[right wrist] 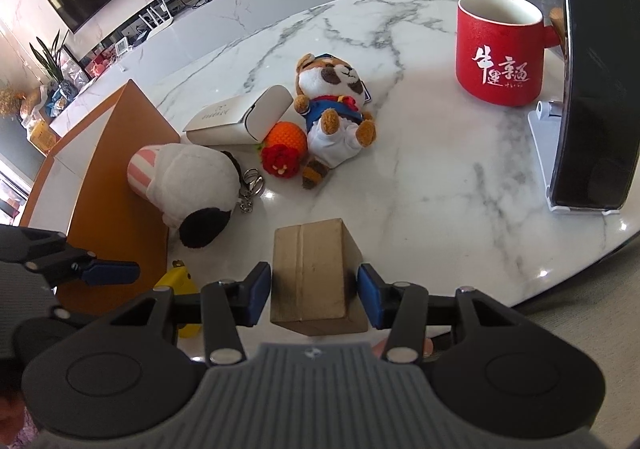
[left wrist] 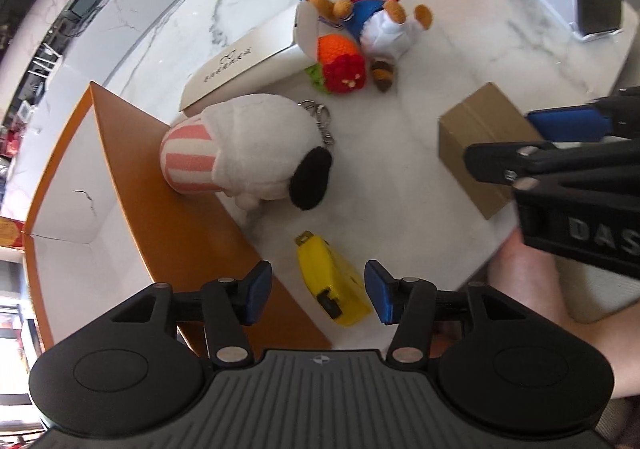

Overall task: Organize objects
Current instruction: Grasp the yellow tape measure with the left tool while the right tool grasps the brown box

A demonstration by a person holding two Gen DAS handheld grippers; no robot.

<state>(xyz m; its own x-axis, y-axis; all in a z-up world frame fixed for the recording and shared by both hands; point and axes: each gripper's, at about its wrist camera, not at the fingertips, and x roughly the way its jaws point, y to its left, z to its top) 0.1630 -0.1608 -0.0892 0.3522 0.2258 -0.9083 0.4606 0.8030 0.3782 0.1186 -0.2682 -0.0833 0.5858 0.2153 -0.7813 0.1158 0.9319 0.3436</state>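
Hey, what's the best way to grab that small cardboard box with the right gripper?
Take the cardboard box across its two long side faces, coming in from the near table edge. It lies flat with its short end toward the right gripper, whose open fingers already flank it, so closing there should meet flat, parallel walls. The taped seam on top runs lengthwise, so squeezing the sides likely avoids the flaps.

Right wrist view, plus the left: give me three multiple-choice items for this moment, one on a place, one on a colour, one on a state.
1. What lies between the right tool's fingers?
A. cardboard box
B. red mug
C. yellow toy

2. What colour is the mug?
A. blue
B. red
C. green

3. How stands the left tool?
A. shut on the yellow toy
B. open above the yellow toy
C. shut on nothing

Key: 1 A, the cardboard box sits between the blue pads; 2 B, the mug is red with white characters; 3 B, pads apart on either side of the yellow toy, not touching.
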